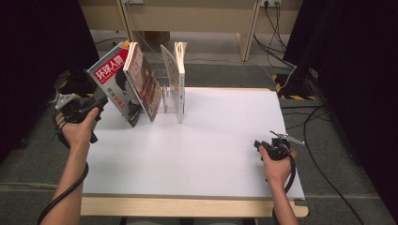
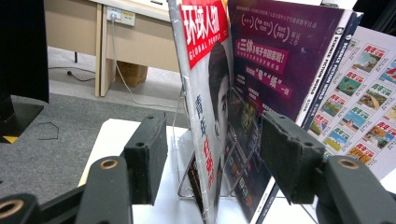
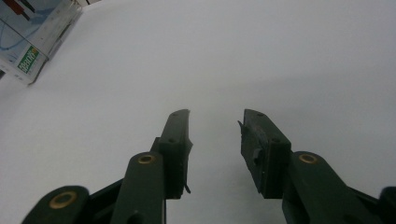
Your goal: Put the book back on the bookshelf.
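Leaning in the clear rack [image 2: 187, 189] at the table's [image 1: 202, 159] eleven o'clock corner, the red-titled magazine [image 1: 112, 79] stands between the left gripper's [image 2: 212, 158] spread jaws, unpinched, beside other magazines [image 1: 176, 79]. Right gripper [image 3: 215, 149], jaws apart and empty, rests at four o'clock over bare white tabletop.

The magazine [image 2: 205, 107] cover reads "环球人物 GLOBAL PEOPLE"; the book spine [image 2: 322, 70] beside it reads "SCIENCE FICTION WORLD".

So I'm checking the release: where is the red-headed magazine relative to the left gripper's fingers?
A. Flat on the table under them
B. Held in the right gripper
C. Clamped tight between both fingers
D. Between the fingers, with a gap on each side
D: in the left gripper view the magazine stands on edge in the wire rack, and neither of the left gripper fingers touches it.
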